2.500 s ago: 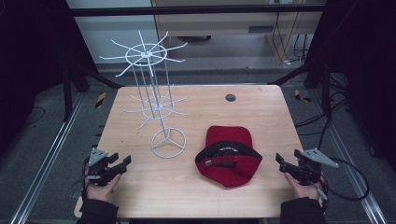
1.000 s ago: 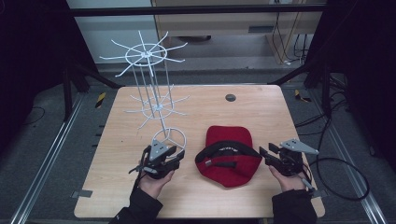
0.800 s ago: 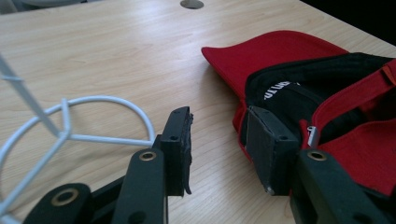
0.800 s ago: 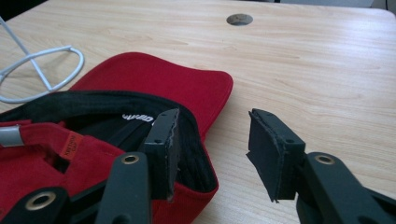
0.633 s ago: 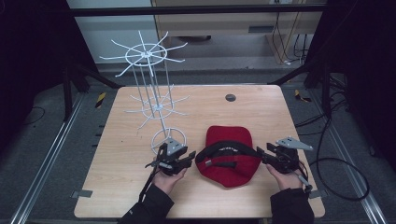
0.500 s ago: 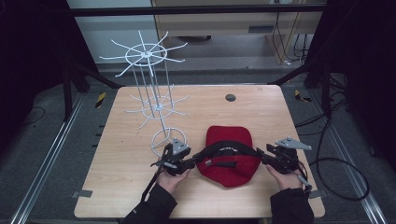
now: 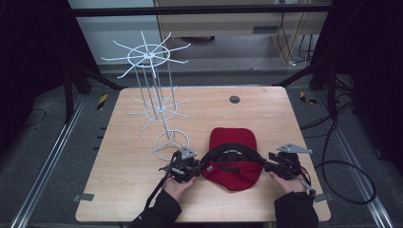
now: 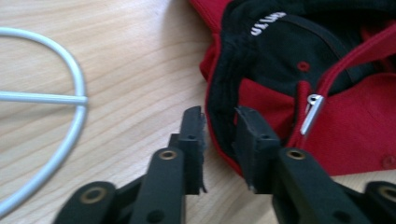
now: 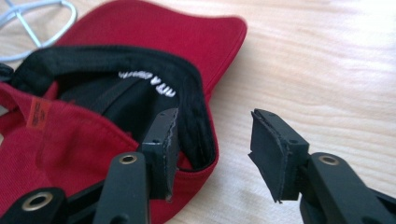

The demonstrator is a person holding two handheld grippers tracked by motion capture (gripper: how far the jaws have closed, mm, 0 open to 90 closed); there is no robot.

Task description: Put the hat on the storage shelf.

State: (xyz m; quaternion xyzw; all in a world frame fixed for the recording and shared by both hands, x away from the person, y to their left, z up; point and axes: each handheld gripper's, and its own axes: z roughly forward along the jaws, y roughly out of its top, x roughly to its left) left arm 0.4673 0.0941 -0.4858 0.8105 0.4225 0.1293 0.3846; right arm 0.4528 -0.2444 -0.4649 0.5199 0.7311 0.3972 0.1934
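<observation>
A: Near the front edge of the table (image 7: pixel 119 190) the cap (image 7: pixel 233 159) lies upside down, opening up, brim pointing away from you, just right of the rack (image 7: pixel 159 118) base.

B: Your grippers?

A: Your left gripper (image 8: pixel 219 123) straddles the cap's left rim. Its jaws have just been closing, rim between them, one pad inside and one outside. A narrow gap shows, so you aren't clamped yet as far as I can tell. Your right gripper (image 9: pixel 217 140) is about half open at the right rim: inner pad (image 9: pixel 163 140) is down inside the cap beside the black sweatband, outer pad is clear of the fabric over bare wood. It holds nothing.

B: What does the next move turn on?

A: The cap sits between your two hands, its brim-to-back axis running away from you, so you take it across its width. Both hands are equally close. My guess: your left needs only a pinch; your right has more gap to close.
</observation>
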